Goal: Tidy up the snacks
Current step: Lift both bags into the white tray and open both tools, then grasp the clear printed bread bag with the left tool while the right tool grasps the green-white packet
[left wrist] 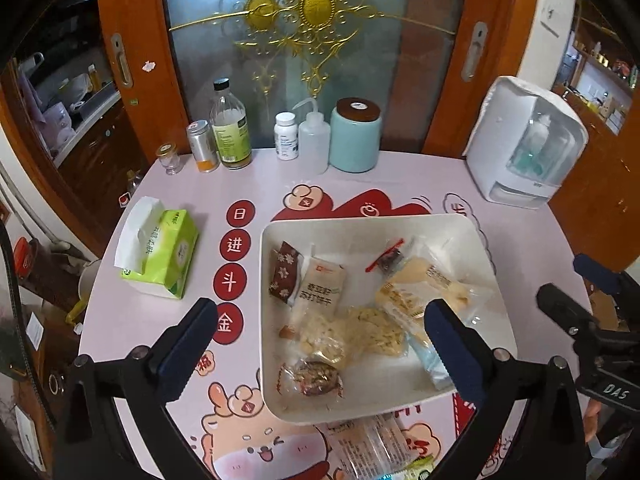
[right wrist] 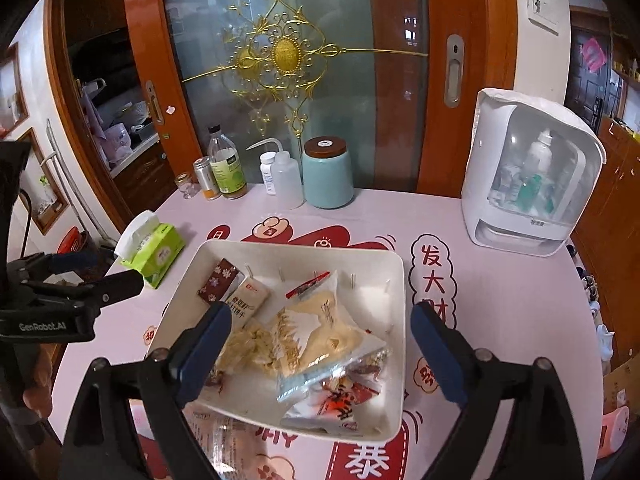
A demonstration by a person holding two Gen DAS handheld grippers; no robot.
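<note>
A white square tray [left wrist: 360, 226] [right wrist: 400, 280] sits mid-table and holds several wrapped snacks: a brown flower-print packet [left wrist: 285, 274] [right wrist: 218, 282], a beige cracker packet [left wrist: 320, 288] [right wrist: 250, 298], a large cream bag [left wrist: 424, 284] [right wrist: 324, 328], a round nut bar [left wrist: 314, 376] and a red-and-white packet [right wrist: 340, 404]. A clear snack packet [left wrist: 368, 446] [right wrist: 218, 438] lies on the table in front of the tray. My left gripper [left wrist: 324, 350] is open and empty above the tray's near left part. My right gripper [right wrist: 320, 354] is open and empty above the tray's near edge.
A green tissue pack [left wrist: 160, 248] [right wrist: 154, 250] lies left of the tray. Bottles, a can and a teal jar [left wrist: 355, 136] [right wrist: 328, 174] line the back edge. A white dispenser box [left wrist: 524, 140] [right wrist: 528, 176] stands at the back right.
</note>
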